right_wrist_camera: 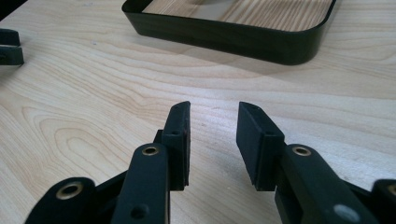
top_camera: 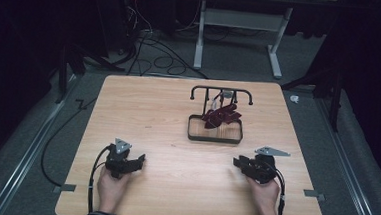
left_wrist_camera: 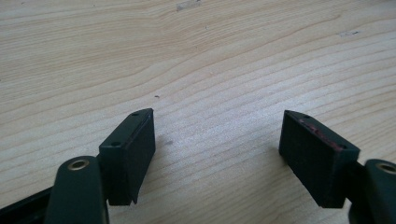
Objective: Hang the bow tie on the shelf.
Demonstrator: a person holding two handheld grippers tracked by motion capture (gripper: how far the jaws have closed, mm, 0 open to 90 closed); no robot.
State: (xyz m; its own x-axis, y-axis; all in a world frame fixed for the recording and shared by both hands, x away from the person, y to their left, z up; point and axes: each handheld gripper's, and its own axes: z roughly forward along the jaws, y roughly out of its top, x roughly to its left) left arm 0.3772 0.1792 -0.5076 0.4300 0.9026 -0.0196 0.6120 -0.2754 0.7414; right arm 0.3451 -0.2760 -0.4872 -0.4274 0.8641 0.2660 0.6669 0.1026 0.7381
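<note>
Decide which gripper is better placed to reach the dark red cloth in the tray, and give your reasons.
Probably the right. The right gripper rests nearer the tray holding the dark red cloth, open and pointing towards it. The left gripper, also open, sits farther off across the table.

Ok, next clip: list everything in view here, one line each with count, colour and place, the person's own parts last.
table: one, light wood, centre of the floor.
tray: one, black rim with wooden bottom, right of the table's middle, towards the far side.
rack: one, black bar with hooked ends, standing over the tray's far edge.
cloth: one, dark red, crumpled, hanging from the rack into the tray.
desk frame: one, white, on the floor beyond the table.
cables: several, black, on the floor beyond the table's far left corner.
left gripper: one, black, near edge on the left, jaws open over bare wood.
right gripper: one, black, near edge on the right, jaws open, pointing towards the tray.
</note>
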